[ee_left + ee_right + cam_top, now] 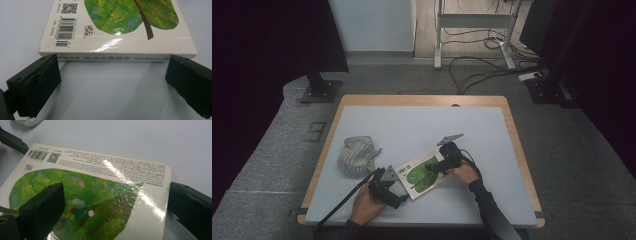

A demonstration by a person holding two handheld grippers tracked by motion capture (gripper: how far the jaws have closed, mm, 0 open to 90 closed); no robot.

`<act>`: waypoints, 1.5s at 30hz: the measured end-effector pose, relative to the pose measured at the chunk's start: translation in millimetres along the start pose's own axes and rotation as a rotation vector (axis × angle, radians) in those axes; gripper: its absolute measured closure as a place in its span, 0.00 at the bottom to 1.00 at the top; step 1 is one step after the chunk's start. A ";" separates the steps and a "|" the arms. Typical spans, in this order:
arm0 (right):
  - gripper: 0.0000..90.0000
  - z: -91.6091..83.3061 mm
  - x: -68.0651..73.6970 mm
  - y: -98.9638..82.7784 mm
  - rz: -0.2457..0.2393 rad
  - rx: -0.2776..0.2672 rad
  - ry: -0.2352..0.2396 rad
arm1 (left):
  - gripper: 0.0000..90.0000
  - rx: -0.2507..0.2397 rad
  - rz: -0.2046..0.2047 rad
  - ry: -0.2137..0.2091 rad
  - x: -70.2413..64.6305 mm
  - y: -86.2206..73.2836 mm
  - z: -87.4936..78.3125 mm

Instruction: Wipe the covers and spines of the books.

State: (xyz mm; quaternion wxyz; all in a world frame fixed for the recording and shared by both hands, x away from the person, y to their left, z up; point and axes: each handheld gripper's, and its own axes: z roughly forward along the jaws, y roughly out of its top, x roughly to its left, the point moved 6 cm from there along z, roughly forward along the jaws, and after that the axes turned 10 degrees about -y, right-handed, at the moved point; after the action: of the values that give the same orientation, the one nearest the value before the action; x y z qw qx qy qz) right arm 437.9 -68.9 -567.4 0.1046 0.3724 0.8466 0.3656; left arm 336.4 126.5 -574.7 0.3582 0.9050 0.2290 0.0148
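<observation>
both grippers are open: the left gripper (112,82) faces the book (117,30) spine, the right gripper (115,212) hovers over its cover. the glossy book could slide on the table (422,125) if one pushes before the other steadies it.

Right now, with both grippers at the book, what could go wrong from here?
The left gripper faces the spine of the book with its jaws open wider than the spine; a forward push could slide the book instead of catching it. The right gripper hangs open over the glossy cover, one jaw past the edge, so a pinch may slip. The book lies near the table's front edge.
</observation>
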 end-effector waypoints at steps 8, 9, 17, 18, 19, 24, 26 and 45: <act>0.05 -9.1 0.1 6.2 0.040 -0.026 0.002 | 0.00 -0.001 -0.002 0.001 -0.2 -0.1 0.0; 0.05 -11.1 0.3 7.2 0.042 -0.032 0.002 | 0.00 -0.001 -0.002 0.001 -0.2 -0.1 0.1; 0.07 -23.8 2.6 5.6 0.075 -0.048 0.013 | 0.00 -0.001 -0.001 0.001 -0.2 -0.1 0.0; 0.10 -24.9 3.0 4.7 0.079 -0.048 0.020 | 0.00 0.000 -0.001 0.001 -0.2 -0.1 0.0; 0.11 -26.1 5.4 3.6 0.089 -0.044 0.059 | 0.00 -0.001 -0.001 0.000 -0.1 -0.1 0.1; 0.13 -30.2 15.1 2.0 0.046 -0.033 0.063 | 0.00 0.000 -0.001 0.001 -0.2 -0.1 0.0; 0.15 -32.8 13.8 2.5 0.032 -0.024 0.066 | 0.00 -0.001 -0.001 0.000 -0.2 -0.1 0.0; 0.35 -51.6 -0.5 -1.7 -0.140 0.035 0.091 | 0.00 0.003 -0.028 0.020 -1.2 -1.4 -1.8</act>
State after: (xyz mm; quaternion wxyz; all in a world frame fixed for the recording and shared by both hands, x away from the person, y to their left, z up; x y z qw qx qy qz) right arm 414.1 -97.9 -531.9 0.0850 0.2969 0.8808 0.3588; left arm 334.4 128.0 -574.1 0.3546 0.9021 0.2453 0.0186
